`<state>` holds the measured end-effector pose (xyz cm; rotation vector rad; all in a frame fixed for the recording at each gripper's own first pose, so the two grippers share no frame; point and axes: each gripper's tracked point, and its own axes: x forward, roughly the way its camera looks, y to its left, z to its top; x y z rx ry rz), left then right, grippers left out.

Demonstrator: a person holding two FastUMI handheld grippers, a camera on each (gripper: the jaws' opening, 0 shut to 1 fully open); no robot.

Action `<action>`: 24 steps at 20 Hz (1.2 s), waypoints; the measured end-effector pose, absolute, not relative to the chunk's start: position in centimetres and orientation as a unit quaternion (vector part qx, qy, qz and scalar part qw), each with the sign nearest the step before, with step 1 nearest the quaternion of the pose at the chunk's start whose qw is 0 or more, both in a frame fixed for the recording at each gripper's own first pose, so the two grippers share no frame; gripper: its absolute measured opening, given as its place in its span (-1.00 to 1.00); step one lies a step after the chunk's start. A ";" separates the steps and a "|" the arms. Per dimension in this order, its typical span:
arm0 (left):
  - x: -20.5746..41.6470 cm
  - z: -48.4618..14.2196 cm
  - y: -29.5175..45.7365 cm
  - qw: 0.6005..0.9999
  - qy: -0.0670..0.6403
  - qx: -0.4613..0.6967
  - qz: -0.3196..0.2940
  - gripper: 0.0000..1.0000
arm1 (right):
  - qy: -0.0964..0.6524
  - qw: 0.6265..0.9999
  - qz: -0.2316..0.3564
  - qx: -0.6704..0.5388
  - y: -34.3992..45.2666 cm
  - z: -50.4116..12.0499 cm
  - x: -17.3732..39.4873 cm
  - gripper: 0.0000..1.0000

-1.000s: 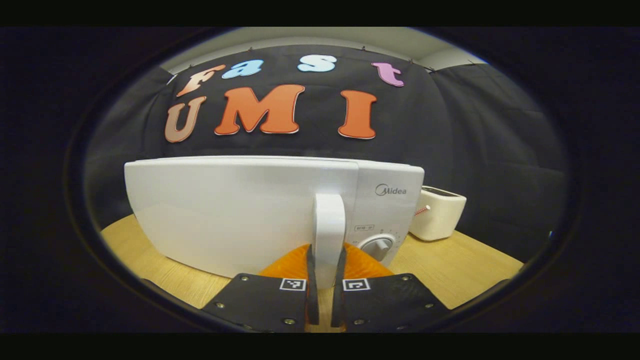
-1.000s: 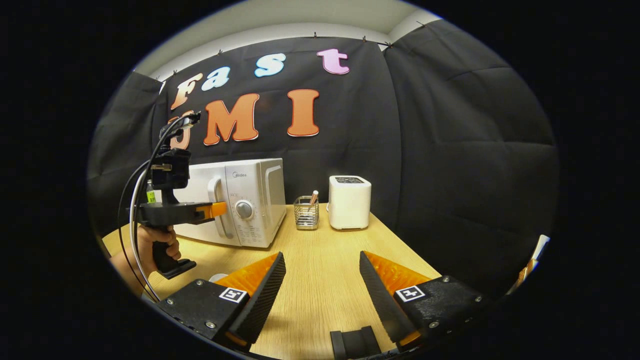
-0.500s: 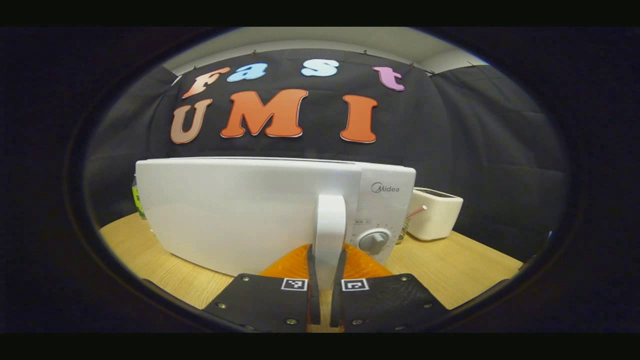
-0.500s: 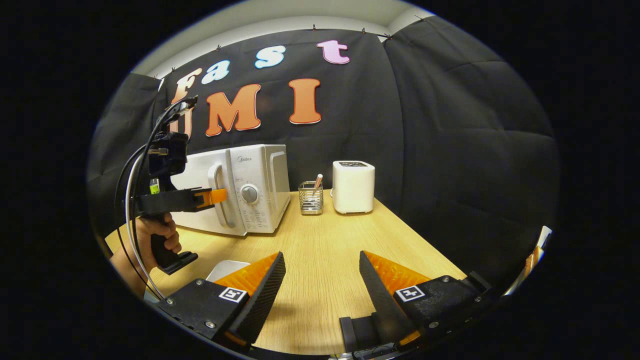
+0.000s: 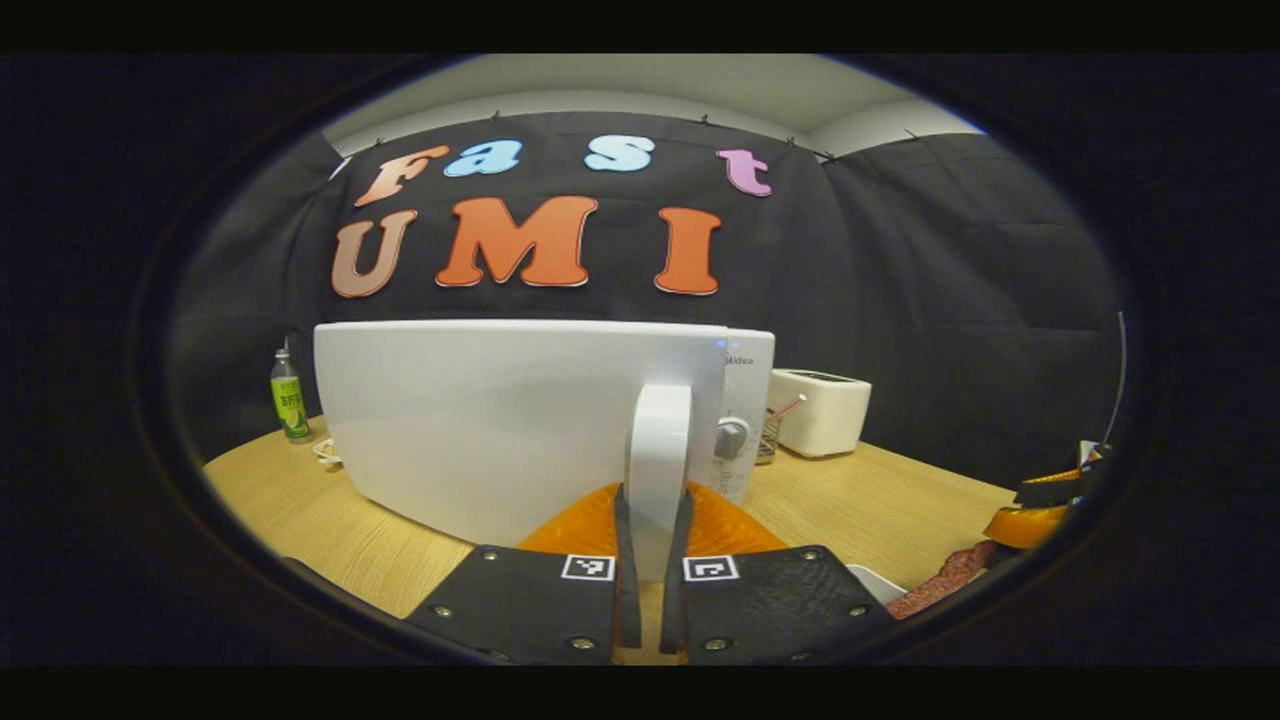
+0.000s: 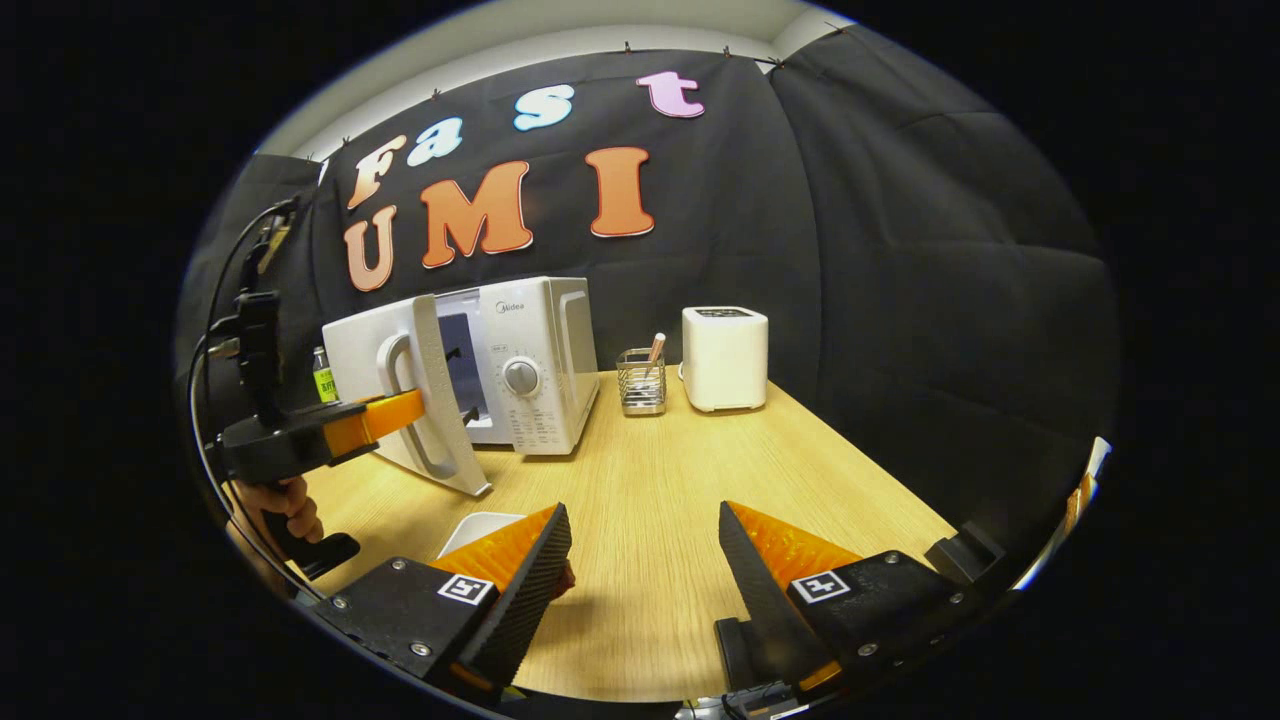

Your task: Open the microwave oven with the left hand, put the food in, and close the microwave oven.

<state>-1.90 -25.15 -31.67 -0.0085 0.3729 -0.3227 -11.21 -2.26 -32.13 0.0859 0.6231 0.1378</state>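
1. Left gripper (image 5: pixel 648 590) has both fingers pinching the white door handle (image 5: pixel 658 450) of the microwave (image 6: pixel 530 360), one on each side
2. In the right gripper view the microwave door (image 6: pixel 400 390) stands swung partly out from the body, with the dark cavity (image 6: pixel 462 365) showing behind it
3. There too, the left gripper (image 6: pixel 400 408) reaches in from the left, a hand (image 6: pixel 285 500) wrapped round its grip below
4. Right gripper (image 6: pixel 640 570) hangs low over the wooden table (image 6: pixel 680 480), fingers spread wide apart, nothing between them
5. A white plate (image 6: pixel 478 528) peeks out just behind its left finger; the reddish food (image 5: pixel 940 585) on it shows at the lower right of the left gripper view
6. Toaster (image 6: pixel 725 345) and wire utensil holder (image 6: pixel 642 382) sit right of the microwave, a green bottle (image 5: pixel 288 398) off to its left
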 end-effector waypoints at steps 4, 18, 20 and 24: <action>-5.2 -30.6 -22.5 0.970 0.173 -0.002 -0.172 -0.80 | 0.314 0.946 0.074 0.034 -1.2 -32.4 -11.6 0.86; -12.8 -27.6 -10.2 0.976 0.142 0.021 -0.166 -0.81 | 0.330 0.942 0.058 0.022 1.9 -32.8 -11.4 0.86; -13.4 -27.3 -8.6 0.976 0.131 0.047 -0.166 -0.81 | 0.336 0.940 0.055 0.022 2.1 -32.9 -11.3 0.86; -13.9 -27.1 -4.6 0.979 0.127 0.067 -0.146 -0.80 | 0.334 0.941 0.053 0.027 2.8 -32.5 -11.0 0.84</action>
